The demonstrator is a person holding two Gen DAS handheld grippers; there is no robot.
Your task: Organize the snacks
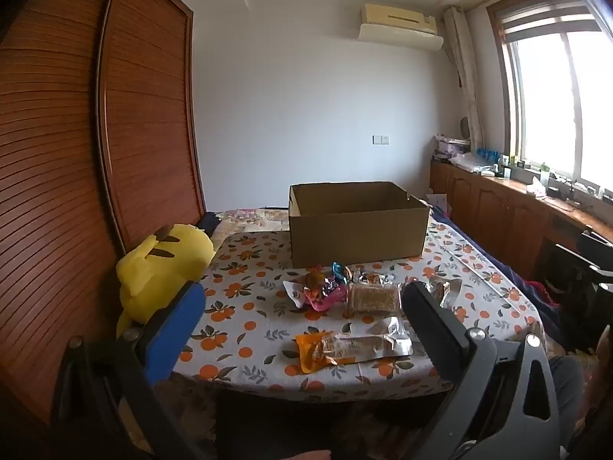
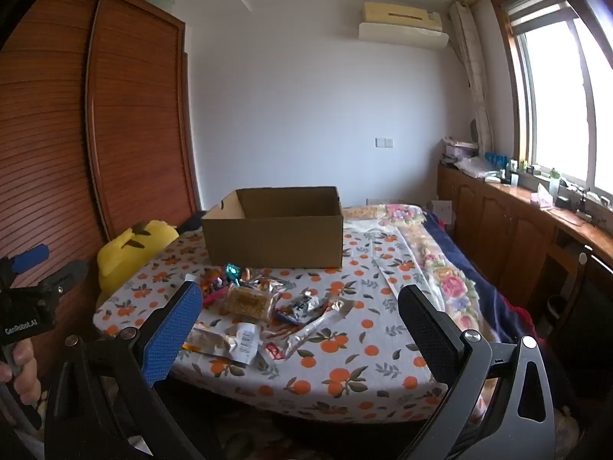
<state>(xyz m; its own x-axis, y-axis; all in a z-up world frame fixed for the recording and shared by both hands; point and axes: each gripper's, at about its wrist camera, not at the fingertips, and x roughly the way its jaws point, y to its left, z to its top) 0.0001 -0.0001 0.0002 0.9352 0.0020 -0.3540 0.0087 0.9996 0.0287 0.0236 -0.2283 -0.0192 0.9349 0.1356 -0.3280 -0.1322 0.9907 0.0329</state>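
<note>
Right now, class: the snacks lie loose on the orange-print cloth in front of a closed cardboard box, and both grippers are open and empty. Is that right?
Not quite. The cardboard box is open at the top, as the right wrist view shows. The rest holds: snacks loose on the cloth, left gripper and right gripper open and empty.

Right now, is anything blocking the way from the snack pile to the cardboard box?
Nothing visible does. The snacks lie on the tablecloth just in front of the open-topped box, with only bare cloth between.

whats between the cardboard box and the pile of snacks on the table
Only a narrow strip of bare orange-print tablecloth separates the cardboard box from the snack pile. The right wrist view shows it best; the farthest wrappers nearly reach the box.
</note>
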